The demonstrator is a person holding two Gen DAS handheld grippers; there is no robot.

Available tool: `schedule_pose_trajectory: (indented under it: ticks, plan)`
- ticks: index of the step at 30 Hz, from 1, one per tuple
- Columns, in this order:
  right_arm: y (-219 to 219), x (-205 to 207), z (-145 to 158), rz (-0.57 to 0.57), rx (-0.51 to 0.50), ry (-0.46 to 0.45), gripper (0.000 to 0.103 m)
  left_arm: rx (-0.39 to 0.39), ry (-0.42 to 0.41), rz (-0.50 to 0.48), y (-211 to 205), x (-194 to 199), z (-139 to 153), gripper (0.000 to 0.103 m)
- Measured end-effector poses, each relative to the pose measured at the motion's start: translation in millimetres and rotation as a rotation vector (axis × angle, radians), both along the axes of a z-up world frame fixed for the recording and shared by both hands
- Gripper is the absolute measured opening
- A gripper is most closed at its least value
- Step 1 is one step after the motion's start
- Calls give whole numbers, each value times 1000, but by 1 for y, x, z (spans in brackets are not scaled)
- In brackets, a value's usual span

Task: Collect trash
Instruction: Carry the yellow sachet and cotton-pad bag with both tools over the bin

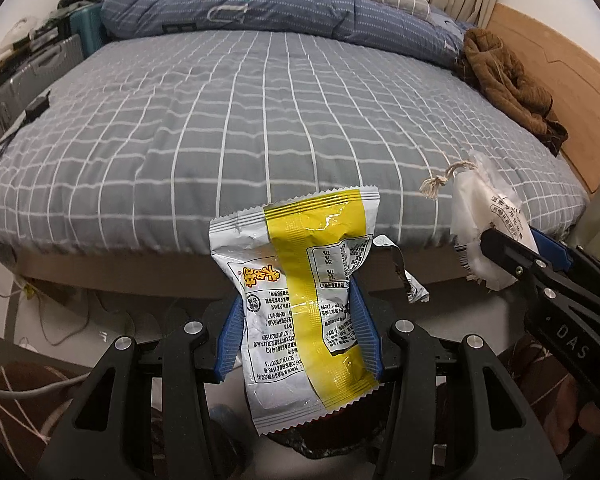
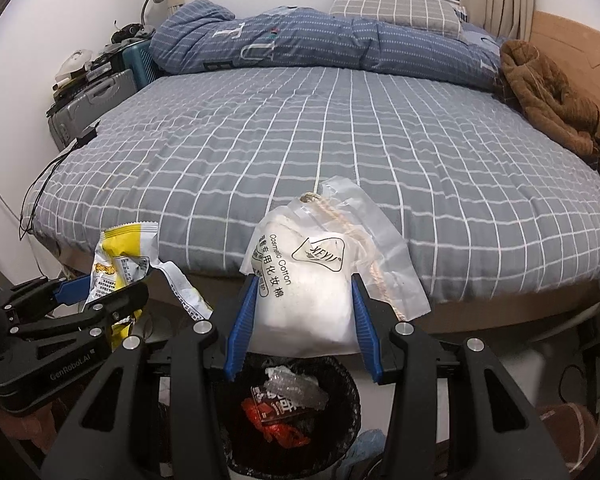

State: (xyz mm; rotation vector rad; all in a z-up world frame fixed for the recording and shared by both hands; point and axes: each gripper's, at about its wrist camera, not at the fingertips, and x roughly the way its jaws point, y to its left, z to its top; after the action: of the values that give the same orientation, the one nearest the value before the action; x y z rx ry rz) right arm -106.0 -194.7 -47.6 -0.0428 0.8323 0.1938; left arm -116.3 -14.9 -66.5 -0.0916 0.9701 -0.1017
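Left gripper [image 1: 296, 316] pinches yellow-silver snack wrapper [image 1: 300, 300], right gripper [image 2: 304, 320] pinches cotton-pad bag [image 2: 312, 280] at frame centre, over black trash bin [image 2: 352, 400] holding red wrappers [image 2: 276, 420], grey checked bed [image 2: 340, 140] behind.

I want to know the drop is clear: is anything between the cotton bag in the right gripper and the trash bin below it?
Nothing: in the right wrist view the cotton bag hangs over the open trash bin with only air between.

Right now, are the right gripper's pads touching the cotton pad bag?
Touching. The right wrist view shows both blue pads of the right gripper pressed against the sides of the cotton pad bag, which hangs above the trash bin.
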Motion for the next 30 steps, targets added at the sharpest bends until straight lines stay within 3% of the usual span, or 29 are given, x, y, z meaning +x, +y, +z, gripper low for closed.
schedule_pose_trajectory:
  ticks: [11,30]
  plan:
    - [-2,-17,-33,-1,-3,114,43,-10,99,12,8,-20,-33,48]
    - [12,-11,-146,32,-13,417,44,38,317,-14,9,-18,-136,48]
